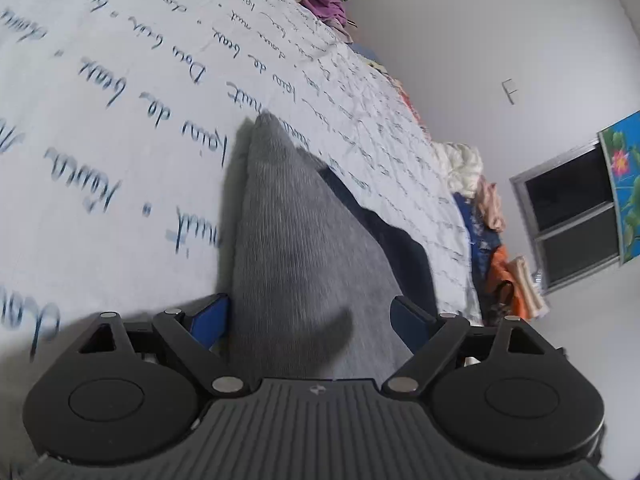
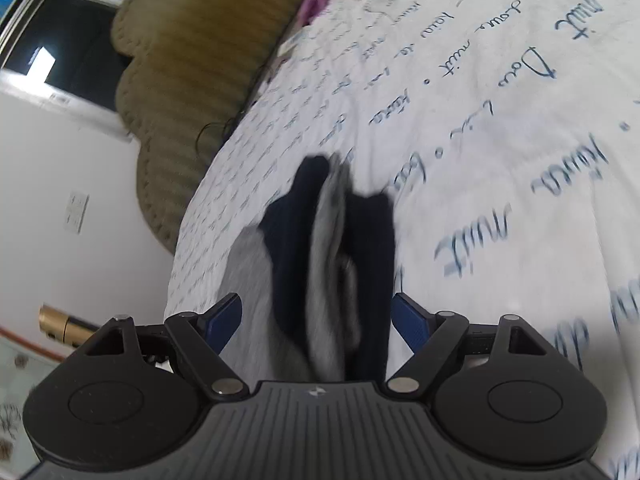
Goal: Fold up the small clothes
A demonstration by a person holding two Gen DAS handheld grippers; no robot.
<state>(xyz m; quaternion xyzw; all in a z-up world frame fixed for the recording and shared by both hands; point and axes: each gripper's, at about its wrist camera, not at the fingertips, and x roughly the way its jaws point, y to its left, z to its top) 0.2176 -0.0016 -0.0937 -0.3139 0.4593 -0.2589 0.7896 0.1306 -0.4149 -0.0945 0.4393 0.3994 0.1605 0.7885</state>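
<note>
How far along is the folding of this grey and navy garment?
Done: the grey and navy garment lies folded over on the printed bedsheet. In hand: nothing; left gripper and right gripper stand open around it. Left: the clothes pile at the bed's edge.

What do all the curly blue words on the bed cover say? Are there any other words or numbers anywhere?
"nuit" on the white bed cover, in blue handwriting
"Dou" on the same bed cover, seen from the right wrist
"nuit" again on it, in the right wrist view
The other big cursive words are too blurred to read surely.
The small lines of script farther off are too tiny to read.
The small logo on each gripper body has no letters I can read.
</note>
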